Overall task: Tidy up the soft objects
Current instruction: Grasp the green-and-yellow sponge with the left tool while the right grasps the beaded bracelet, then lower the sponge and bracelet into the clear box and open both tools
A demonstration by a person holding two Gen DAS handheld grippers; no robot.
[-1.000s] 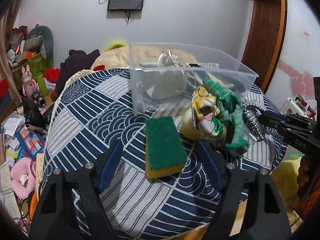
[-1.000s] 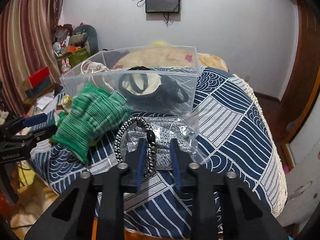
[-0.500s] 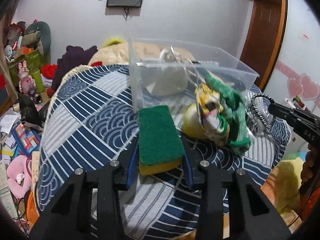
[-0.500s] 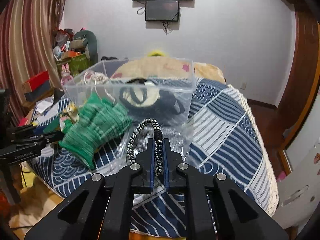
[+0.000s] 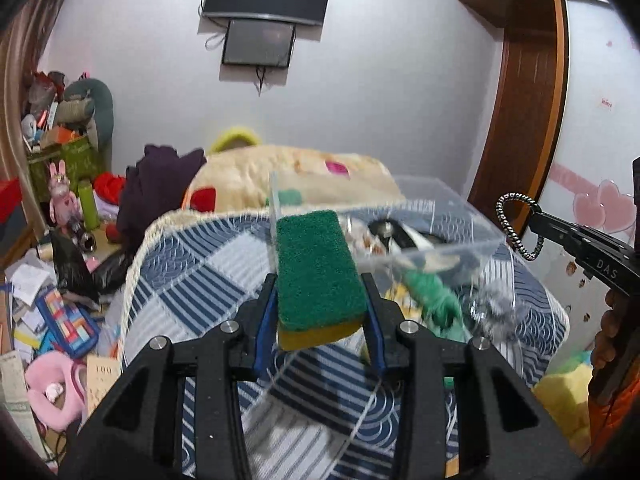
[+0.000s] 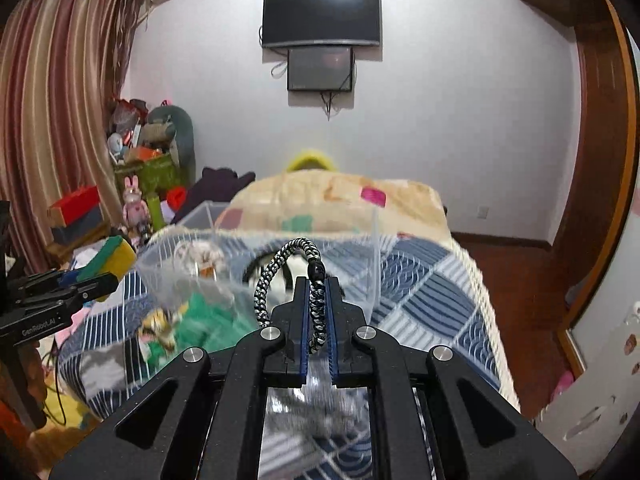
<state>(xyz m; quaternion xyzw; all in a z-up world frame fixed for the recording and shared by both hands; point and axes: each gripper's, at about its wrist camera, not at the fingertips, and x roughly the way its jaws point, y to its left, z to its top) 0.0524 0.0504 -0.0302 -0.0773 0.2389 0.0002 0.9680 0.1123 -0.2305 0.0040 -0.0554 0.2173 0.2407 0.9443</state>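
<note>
My left gripper is shut on a green-and-yellow sponge and holds it in the air above the blue patterned bedspread. My right gripper is shut on a black-and-white braided cord loop, also lifted; the loop shows in the left wrist view. The clear plastic bin stands behind the sponge with several items inside. A green glove and a silver pouch lie blurred on the bed by the bin.
A beige quilt lies beyond the bin. Toys and boxes clutter the floor at left. A wooden door stands at right. The left gripper with the sponge shows at left in the right wrist view.
Both grippers have risen off the bed. The left closed on the sponge and lifted it. The right closed on the cord loop and lifted it.
</note>
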